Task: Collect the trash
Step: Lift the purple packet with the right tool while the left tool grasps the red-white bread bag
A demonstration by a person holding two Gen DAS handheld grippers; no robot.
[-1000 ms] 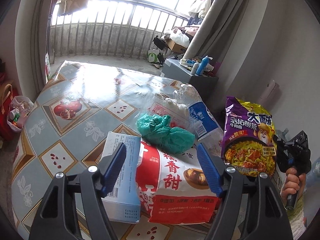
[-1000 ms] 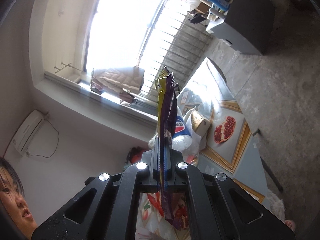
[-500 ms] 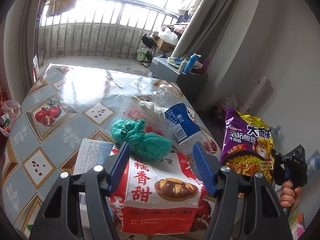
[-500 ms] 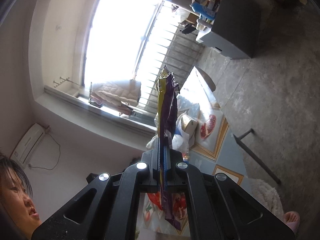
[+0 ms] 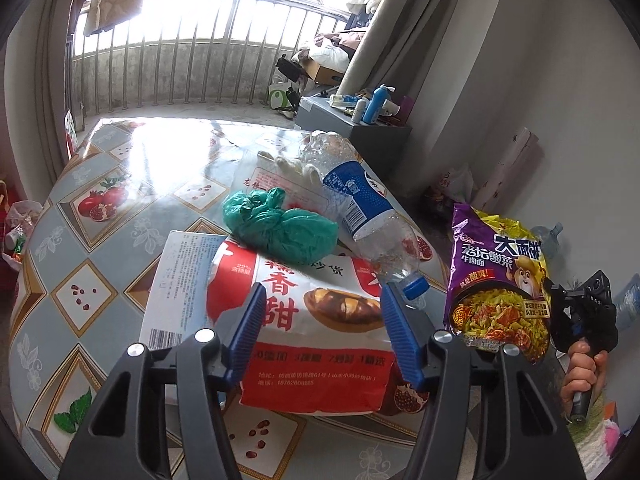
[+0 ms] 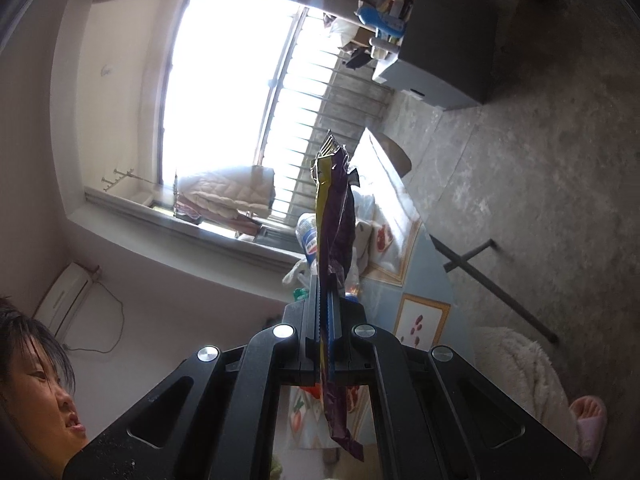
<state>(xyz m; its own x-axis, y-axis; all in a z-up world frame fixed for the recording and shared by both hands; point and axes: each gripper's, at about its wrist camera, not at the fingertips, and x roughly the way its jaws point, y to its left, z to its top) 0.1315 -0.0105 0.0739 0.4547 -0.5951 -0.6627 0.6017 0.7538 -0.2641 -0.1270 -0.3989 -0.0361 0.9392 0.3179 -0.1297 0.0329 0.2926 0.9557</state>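
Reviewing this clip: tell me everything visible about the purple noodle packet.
The purple noodle packet is a glossy, crinkled plastic wrapper with yellow edging, Chinese lettering, a cartoon bear and a picture of a noodle bowl. It looks flat, probably empty. It hangs in the air off the table's right side, front facing the left wrist camera, pinched at one edge by the shut right gripper. Nothing else touches it.

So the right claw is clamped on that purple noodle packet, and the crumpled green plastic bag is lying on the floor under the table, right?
Not quite. The green plastic bag is not on the floor: it lies on the table, on top of the red and white bag, as the left wrist view shows. The rest holds: the right claw is clamped on the purple noodle packet.
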